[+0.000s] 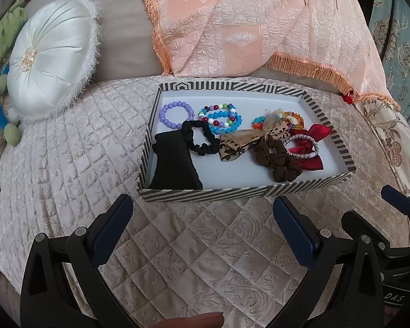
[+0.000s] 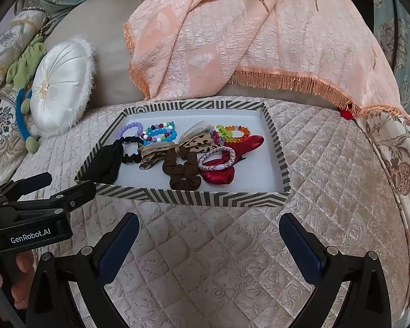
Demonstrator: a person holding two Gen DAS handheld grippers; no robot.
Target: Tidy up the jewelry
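Observation:
A striped tray (image 1: 205,191) (image 2: 205,198) sits on the quilted cushion. It holds a purple bead bracelet (image 1: 176,115), a blue and mixed bead bracelet (image 1: 222,120), a black scrunchie (image 1: 202,136), a black cloth (image 1: 175,164), a leopard bow (image 1: 248,139), a brown scrunchie (image 1: 277,161) (image 2: 181,173), a sparkly bangle (image 1: 303,147) (image 2: 217,158), a red bow (image 1: 311,136) (image 2: 227,175) and an orange bead bracelet (image 2: 232,132). My left gripper (image 1: 202,207) is open and empty just in front of the tray. My right gripper (image 2: 209,227) is open and empty in front of the tray.
A round white satin pillow (image 1: 52,65) lies left of the tray. A peach fringed throw (image 1: 259,27) drapes behind it. The quilted cushion (image 1: 191,259) spreads around the tray. The right gripper shows at the lower right of the left wrist view (image 1: 396,199).

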